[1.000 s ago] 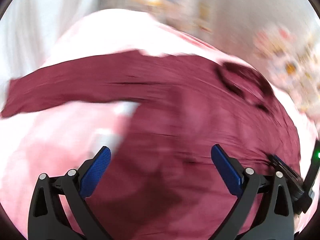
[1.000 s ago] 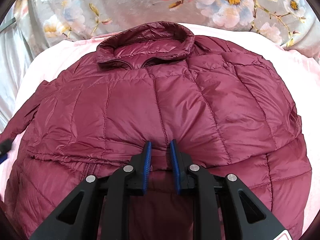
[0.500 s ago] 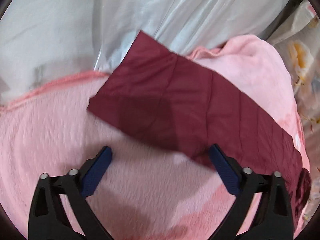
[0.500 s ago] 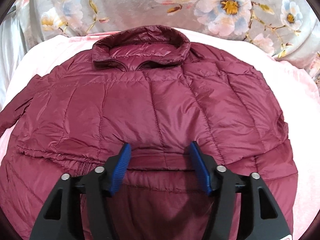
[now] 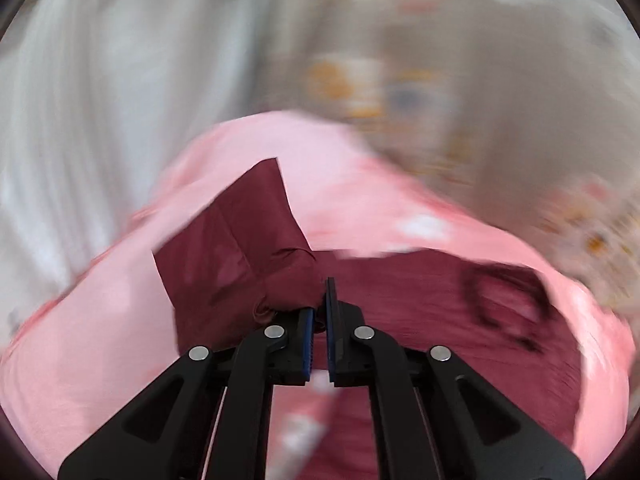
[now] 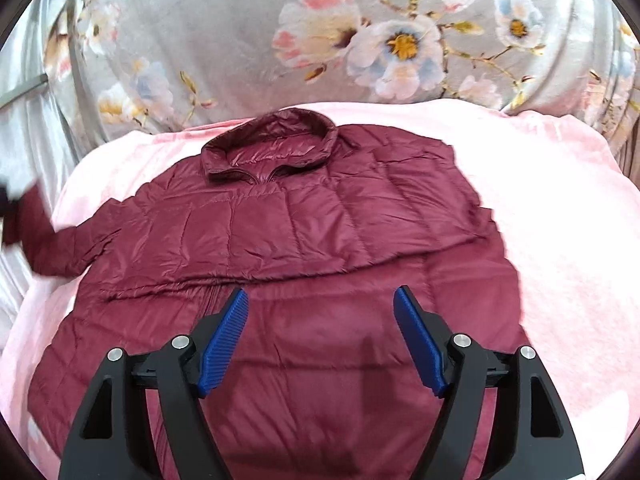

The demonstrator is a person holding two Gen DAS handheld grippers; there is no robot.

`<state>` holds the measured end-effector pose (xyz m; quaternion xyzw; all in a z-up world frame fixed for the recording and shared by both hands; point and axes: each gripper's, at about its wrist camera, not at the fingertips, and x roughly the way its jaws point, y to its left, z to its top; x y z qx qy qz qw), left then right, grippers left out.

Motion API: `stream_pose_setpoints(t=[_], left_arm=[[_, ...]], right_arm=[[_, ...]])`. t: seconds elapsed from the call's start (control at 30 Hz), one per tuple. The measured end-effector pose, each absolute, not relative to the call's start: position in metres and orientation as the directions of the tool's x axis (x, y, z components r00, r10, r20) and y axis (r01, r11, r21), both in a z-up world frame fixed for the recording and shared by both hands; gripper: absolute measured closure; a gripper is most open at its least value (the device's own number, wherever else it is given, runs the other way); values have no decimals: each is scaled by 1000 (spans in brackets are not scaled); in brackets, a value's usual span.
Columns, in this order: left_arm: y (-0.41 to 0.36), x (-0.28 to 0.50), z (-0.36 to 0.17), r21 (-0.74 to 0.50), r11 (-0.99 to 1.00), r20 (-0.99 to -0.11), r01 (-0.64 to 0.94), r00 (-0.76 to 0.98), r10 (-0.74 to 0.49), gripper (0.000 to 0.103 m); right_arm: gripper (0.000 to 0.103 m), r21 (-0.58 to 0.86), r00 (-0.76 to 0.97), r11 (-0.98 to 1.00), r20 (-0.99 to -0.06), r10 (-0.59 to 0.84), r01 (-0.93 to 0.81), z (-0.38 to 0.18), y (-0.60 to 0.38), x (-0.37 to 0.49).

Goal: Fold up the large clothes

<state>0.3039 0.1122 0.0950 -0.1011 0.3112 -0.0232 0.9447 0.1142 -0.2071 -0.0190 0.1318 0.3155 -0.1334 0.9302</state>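
A maroon quilted puffer jacket [image 6: 304, 240] lies front up on a pink blanket [image 6: 560, 208], collar [image 6: 268, 148] at the far side. Its right side is folded in over the body. My right gripper [image 6: 320, 336] is open and empty, above the jacket's lower middle. My left gripper [image 5: 318, 312] is shut on the jacket's left sleeve [image 5: 232, 256] and holds it lifted above the blanket; the view is blurred by motion. In the right wrist view the lifted sleeve [image 6: 36, 236] shows at the far left edge.
A grey curtain with large flowers [image 6: 360, 40] hangs behind the blanket. Pale silvery fabric [image 5: 60, 120] hangs on the left side. The blanket's edges drop off at left and right.
My left gripper has shut on the sleeve and lifted it, swinging toward the jacket body. My right gripper has opened wider and pulled back from the jacket.
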Motion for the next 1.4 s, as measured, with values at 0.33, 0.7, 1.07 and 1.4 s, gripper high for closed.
stream_pose_setpoints(t=[0.33, 0.7, 1.07, 1.4], left_arm=[[-140, 235, 54, -168, 901, -639, 401, 651, -409, 5], [-55, 265, 37, -185, 954, -658, 237, 691, -299, 7], [67, 345, -8, -140, 984, -765, -106, 643, -40, 8], [68, 363, -65, -56, 992, -834, -111, 552, 15, 13]], right_arm=[[28, 192, 733, 901, -657, -177, 390, -33, -242, 74], [26, 301, 761, 903, -647, -42, 306, -18, -258, 111], [25, 177, 740, 976, -672, 25, 127, -2, -186, 213], [28, -7, 638, 873, -679, -363, 489, -20, -256, 211]])
